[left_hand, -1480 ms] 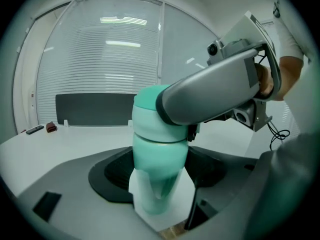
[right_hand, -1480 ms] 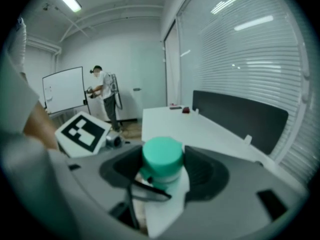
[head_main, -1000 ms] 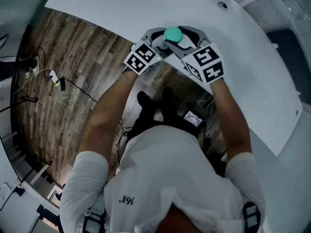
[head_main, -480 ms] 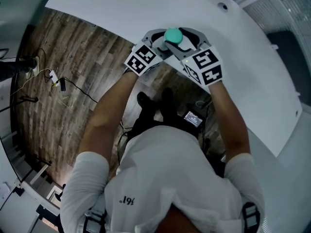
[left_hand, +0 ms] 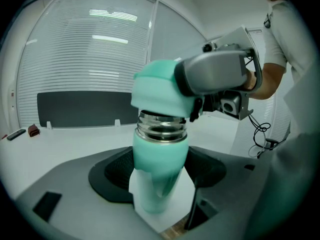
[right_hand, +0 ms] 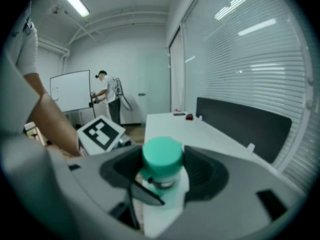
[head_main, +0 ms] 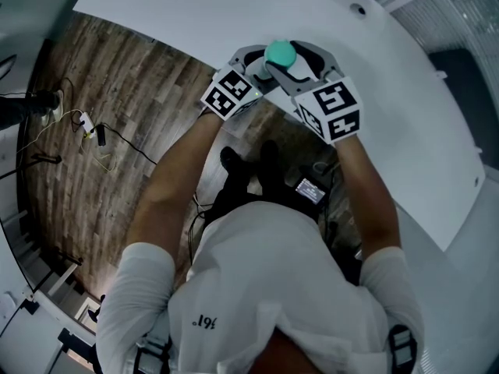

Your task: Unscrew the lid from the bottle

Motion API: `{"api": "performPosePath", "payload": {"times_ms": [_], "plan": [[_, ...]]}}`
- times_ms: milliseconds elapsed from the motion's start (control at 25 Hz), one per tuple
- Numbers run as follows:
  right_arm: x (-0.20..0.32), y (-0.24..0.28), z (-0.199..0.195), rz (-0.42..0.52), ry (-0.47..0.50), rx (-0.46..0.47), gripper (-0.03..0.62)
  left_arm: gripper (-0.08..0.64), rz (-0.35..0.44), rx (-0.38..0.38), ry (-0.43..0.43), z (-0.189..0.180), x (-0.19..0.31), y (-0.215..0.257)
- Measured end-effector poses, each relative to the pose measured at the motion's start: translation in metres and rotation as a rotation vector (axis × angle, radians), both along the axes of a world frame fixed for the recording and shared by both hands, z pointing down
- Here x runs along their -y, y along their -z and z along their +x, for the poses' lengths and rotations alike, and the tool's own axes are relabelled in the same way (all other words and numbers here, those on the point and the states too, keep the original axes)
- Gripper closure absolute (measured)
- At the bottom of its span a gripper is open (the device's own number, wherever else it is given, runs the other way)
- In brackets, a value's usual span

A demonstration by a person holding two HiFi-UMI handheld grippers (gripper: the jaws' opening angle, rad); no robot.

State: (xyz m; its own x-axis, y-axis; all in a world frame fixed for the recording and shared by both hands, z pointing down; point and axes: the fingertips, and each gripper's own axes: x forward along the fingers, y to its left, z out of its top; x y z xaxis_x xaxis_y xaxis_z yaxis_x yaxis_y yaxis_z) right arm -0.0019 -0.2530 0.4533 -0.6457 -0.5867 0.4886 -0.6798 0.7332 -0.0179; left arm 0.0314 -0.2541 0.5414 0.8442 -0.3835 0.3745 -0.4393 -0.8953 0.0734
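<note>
Your left gripper point(head_main: 249, 70) is clamped on the teal bottle point(left_hand: 159, 170): both jaws press the body, at 9 and 3 o'clock of it in the left gripper view. The bottle is upright, leaning slightly, at the near edge of the white table point(head_main: 195, 14).

Your right gripper point(head_main: 306, 62) is clamped on the teal lid point(right_hand: 162, 156), one jaw each side at 9 and 3 o'clock in the right gripper view.

The lid sits at 12 o'clock of the bottle, directly above it. The bare metal threads of the neck point(left_hand: 161, 128) are exposed below the lid's rim. The rim is at the top of the neck; I can't tell whether it's touching the threads.

In the head view the lid is at 12 o'clock from frame centre. The left marker cube point(head_main: 228, 93) is at its 8 o'clock, the right marker cube point(head_main: 331, 109) at its 4 o'clock. The grippers nearly meet around the bottle. There's wood floor point(head_main: 117, 92) at 9 o'clock, beyond the table edge.
</note>
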Motion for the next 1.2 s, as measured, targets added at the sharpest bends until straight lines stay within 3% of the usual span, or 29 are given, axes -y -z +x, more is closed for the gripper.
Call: {"api": "performPosePath", "payload": {"times_ms": [680,1200], "plan": [[0.004,0.013,0.012,-0.005,-0.052,0.060,0.319,0.230,0.030,0.026,0.010,-0.001,0.002,0.004],[-0.001,0.034,0.018,0.029,-0.079,0.093,0.319,0.229,0.071,-0.024,0.034,-0.008,-0.005,0.039]]}}
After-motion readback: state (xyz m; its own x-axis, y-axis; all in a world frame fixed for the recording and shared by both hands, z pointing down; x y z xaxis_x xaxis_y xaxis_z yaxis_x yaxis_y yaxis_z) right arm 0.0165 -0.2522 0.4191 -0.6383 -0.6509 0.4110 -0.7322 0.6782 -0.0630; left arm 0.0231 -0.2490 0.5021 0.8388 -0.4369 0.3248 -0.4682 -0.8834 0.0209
